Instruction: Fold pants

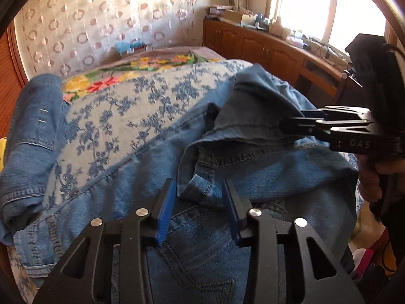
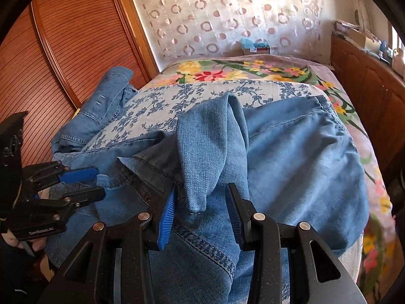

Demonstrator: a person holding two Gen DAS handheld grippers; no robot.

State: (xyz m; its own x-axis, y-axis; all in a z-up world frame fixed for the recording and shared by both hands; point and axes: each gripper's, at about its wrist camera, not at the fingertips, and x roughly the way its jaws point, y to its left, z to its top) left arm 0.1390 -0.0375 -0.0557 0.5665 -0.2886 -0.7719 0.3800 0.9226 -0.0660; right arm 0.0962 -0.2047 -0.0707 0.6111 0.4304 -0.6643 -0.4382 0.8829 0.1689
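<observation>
pants (image 1: 141, 157): blue denim jeans, rumpled, spread across the bed (image 1: 119, 106); one leg trails off left, waistband end bunched near both tools.
left hand-held gripper (image 1: 198, 202): angled down over the waistband, jaws partly apart, belt-loop area between pads, not clamped.
right hand-held gripper (image 2: 201, 207): angled down, jaws partly apart, raised denim fold hanging between pads; clamped or not, cannot tell.

Bedroom (home, apparently): bed (image 2: 253, 60), wardrobe (image 2: 63, 38).
</observation>
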